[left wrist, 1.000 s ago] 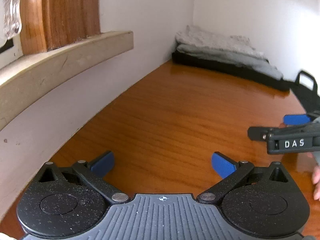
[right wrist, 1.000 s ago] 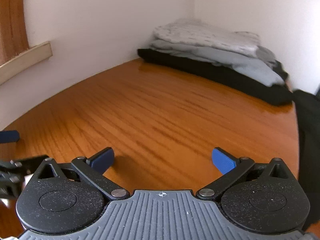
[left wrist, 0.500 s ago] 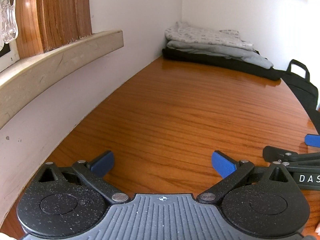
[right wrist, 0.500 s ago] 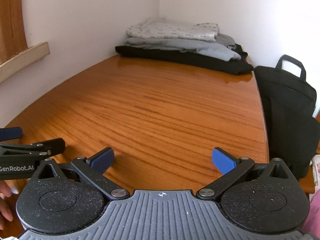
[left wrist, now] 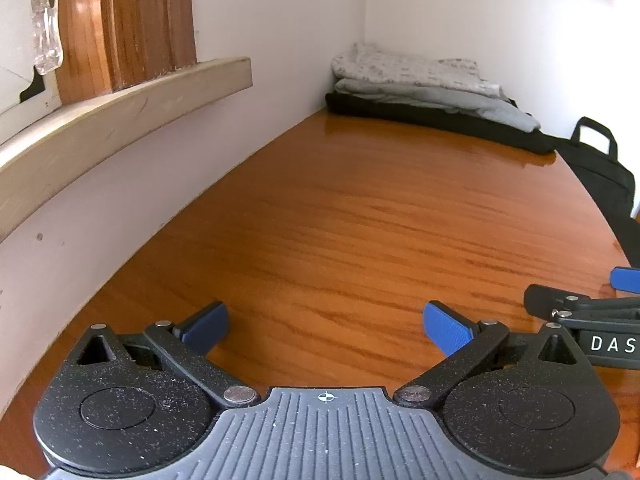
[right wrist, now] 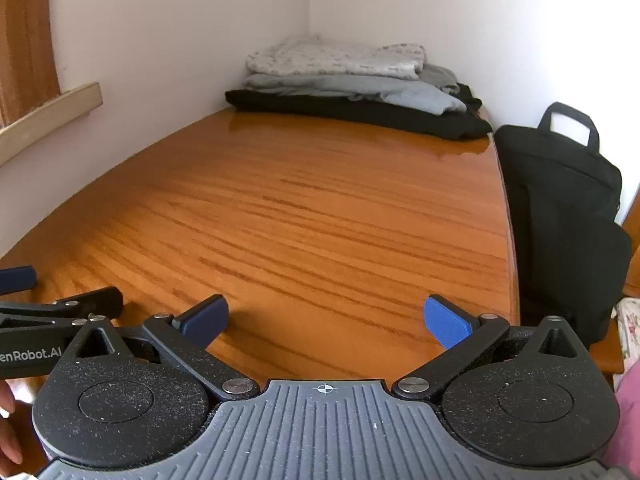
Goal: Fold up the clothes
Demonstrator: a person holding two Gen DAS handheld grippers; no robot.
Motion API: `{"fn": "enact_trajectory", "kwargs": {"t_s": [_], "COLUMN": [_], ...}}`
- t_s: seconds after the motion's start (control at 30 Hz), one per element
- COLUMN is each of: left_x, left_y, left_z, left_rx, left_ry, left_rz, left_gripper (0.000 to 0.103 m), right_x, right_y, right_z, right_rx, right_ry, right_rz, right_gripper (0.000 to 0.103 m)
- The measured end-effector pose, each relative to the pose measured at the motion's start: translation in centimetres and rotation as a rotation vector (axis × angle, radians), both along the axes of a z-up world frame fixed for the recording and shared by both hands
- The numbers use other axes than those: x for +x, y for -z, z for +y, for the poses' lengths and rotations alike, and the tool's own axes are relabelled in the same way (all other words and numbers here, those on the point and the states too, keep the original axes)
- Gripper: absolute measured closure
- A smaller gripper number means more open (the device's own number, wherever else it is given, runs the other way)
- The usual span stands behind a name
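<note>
- Surface: a glossy orange-brown wooden table (left wrist: 360, 216) set into a corner formed by two white walls (right wrist: 168, 40).
- Reference landmark: the stack of folded clothes (right wrist: 352, 84) at the far end of the table, pushed into the wall corner.
- Stack composition: a speckled light-grey garment (right wrist: 336, 58) on top, a plain grey garment (right wrist: 360, 90) beneath it, a black garment (right wrist: 360, 114) at the bottom, lying on the table.
- Black bag (right wrist: 560, 200): stands off the table edge, just beside the right end of the stack, handle up.
- Wooden ledge (left wrist: 120, 116): fixed to the wall left of the stack, nearer the cameras, with a brown wooden frame (left wrist: 124, 24) above it.
- Left gripper (left wrist: 326, 328): well short of the stack, above bare table; blue fingers spread wide apart, nothing between them.
- Right gripper (right wrist: 326, 322): beside the left one, equally far from the stack; fingers spread wide apart, holding nothing.
- A person's fingers (right wrist: 8, 424) show at the lower left edge of the right wrist view.
</note>
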State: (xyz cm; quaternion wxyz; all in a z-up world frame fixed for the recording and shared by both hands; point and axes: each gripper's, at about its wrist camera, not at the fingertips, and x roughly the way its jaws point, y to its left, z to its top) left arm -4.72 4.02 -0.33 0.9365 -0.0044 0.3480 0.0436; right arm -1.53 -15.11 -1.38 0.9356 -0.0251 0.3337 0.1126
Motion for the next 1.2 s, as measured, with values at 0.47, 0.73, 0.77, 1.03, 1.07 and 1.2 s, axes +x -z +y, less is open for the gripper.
{"fn": "enact_trajectory", "kwargs": {"t_s": [0.47, 0.73, 0.77, 1.03, 1.07, 1.2], "left_x": [-0.27, -0.21, -0.22, -0.25, -0.26, -0.27], "left_y": [0.05, 0.07, 0.07, 0.07, 0.07, 0.07], "left_z": [-0.33, -0.35, -0.35, -0.35, -0.35, -0.35], "left_rx": [-0.003, -0.002, -0.002, -0.002, -0.002, -0.003], "left_ry": [0.021, 0.022, 0.022, 0.021, 0.021, 0.020], "left_rz": [-0.001, -0.001, -0.001, -0.001, -0.001, -0.001], "left_gripper": [0.000, 0.000, 0.000, 0.000, 0.000, 0.000], "right_x": [-0.73, -0.71, -0.71, -0.71, -0.71, -0.73], "right_y": [-0.04, 0.01, 0.01, 0.01, 0.01, 0.02], "right_z": [-0.48, -0.66, -0.68, -0.67, -0.67, -0.65], "right_rx": [-0.001, 0.000, 0.000, 0.000, 0.000, 0.000], "right_ry": [0.017, 0.017, 0.016, 0.015, 0.015, 0.015], "right_rz": [0.000, 0.000, -0.001, -0.001, -0.001, -0.001], "right_gripper": [0.000, 0.000, 0.000, 0.000, 0.000, 0.000]}}
